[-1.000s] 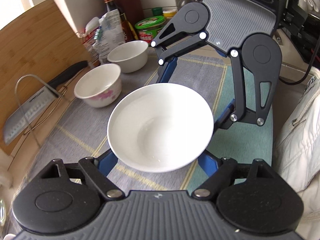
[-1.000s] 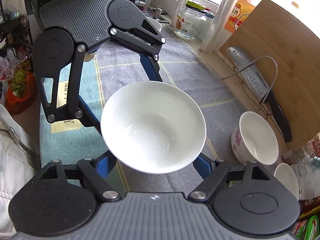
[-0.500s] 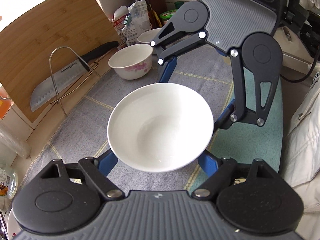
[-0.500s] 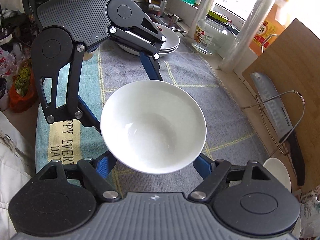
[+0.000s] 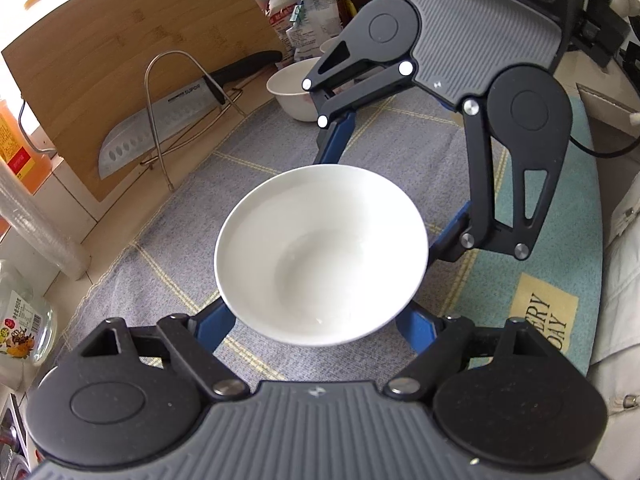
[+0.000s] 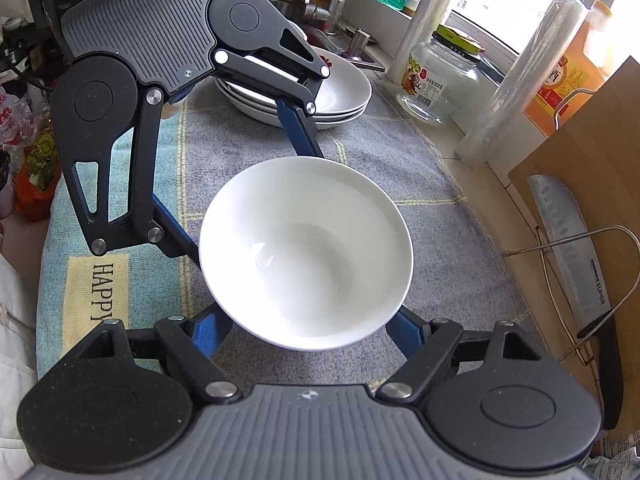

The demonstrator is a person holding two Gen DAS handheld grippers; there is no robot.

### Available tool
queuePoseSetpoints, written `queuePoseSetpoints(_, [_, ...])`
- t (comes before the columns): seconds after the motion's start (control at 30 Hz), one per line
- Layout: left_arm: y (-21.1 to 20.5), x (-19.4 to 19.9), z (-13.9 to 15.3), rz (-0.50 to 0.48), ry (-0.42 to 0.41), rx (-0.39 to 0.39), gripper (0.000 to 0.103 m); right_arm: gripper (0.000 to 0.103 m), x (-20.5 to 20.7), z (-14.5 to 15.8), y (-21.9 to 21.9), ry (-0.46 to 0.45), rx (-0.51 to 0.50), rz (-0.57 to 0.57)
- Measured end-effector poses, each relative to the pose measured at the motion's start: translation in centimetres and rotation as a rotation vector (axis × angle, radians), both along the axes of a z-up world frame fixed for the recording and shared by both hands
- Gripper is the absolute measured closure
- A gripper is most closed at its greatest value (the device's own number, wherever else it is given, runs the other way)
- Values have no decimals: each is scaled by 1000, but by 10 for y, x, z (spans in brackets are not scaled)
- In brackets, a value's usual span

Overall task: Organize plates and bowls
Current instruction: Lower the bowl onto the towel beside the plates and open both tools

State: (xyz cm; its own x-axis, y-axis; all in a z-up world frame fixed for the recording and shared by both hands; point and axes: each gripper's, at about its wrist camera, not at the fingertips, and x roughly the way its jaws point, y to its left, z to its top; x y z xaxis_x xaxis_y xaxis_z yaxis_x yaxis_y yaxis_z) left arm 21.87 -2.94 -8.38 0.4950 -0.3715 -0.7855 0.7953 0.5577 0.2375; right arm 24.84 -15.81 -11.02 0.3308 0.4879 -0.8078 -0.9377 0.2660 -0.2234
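Left wrist view: the knife [image 5: 160, 128] on the wire rack [image 5: 168, 92] in the upper left reads "SUPOR", and the cloth [image 5: 548, 320] at the lower right reads "ERY DAY". The white bowl [image 5: 320, 256] sits in the centre, above the cloth, with the left gripper [image 5: 316, 320] and the right gripper [image 5: 396, 176] half open, their blue fingers against its sides. Only this view shows a small bowl [image 5: 292, 92] at the top. The right wrist view alone shows stacked plates [image 6: 344, 92], a labelled jar [image 6: 436, 84] and "HAPPY".

A glossy, smooth white bowl [image 5: 322, 256] is seen over a rough woven cloth [image 5: 256, 152], near a wooden board [image 5: 100, 72] and a metal knife [image 5: 160, 128].
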Motion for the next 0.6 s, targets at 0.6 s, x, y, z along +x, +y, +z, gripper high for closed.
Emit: queuePoseSetpoints(0.6, [10, 17, -13, 10, 32, -10, 16, 15, 7, -10, 9, 25, 3, -49])
